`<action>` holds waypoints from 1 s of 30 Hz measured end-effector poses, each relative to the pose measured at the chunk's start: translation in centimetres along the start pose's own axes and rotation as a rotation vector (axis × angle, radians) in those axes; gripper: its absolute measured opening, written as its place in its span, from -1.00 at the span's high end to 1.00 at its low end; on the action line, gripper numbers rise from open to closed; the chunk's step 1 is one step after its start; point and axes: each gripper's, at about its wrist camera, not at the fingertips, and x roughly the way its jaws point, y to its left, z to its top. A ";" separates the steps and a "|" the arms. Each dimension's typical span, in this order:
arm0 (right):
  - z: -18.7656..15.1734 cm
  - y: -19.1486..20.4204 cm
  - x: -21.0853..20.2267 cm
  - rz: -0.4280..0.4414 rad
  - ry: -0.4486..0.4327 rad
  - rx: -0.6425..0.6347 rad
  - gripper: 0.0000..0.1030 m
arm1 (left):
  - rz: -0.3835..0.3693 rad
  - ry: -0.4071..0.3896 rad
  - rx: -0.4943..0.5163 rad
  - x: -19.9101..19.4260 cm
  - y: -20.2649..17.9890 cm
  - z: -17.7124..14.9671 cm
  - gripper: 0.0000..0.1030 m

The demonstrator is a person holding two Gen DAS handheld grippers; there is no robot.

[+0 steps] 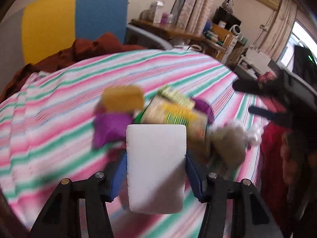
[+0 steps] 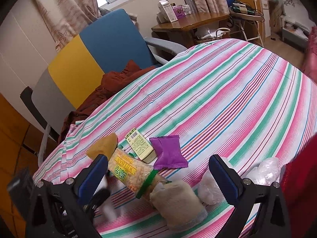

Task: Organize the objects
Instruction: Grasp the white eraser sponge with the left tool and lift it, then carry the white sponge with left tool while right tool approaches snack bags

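White and flat, the packet (image 1: 156, 168) stands between the blue fingers (image 1: 193, 180) of the left gripper (image 1: 156, 175), and both pads press on its long sides, so it is clamped. Its long axis runs straight forward, along the fingers, and its far end points to the heap of things on the striped bedsheet (image 1: 178, 73).

That heap lies just ahead of the packet: a purple wrapper (image 2: 168, 152), a yellow sponge (image 2: 104, 145), a snack bag (image 2: 128, 170) and a beige cloth pouch (image 2: 177, 202). The snack bag's long axis goes across the bed, from the sponge towards the pouch.

The right gripper (image 2: 158, 178) hovers over the same heap with its fingers wide apart and nothing between the pads.

In my judgement the left hand is the one to act: it must carry the packet forward and lay it beside the heap.
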 end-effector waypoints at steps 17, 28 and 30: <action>-1.8 3.9 1.6 0.052 0.093 -0.202 -0.99 | 0.149 0.026 0.090 -0.8 -0.6 -7.0 -0.12; -2.7 7.2 4.0 0.030 0.200 -0.408 -0.98 | 0.104 -0.044 0.073 -1.0 0.0 -8.1 -0.15; -2.4 8.5 4.7 0.026 0.212 -0.498 -0.98 | 0.105 -0.046 0.073 -1.0 0.0 -8.1 -0.15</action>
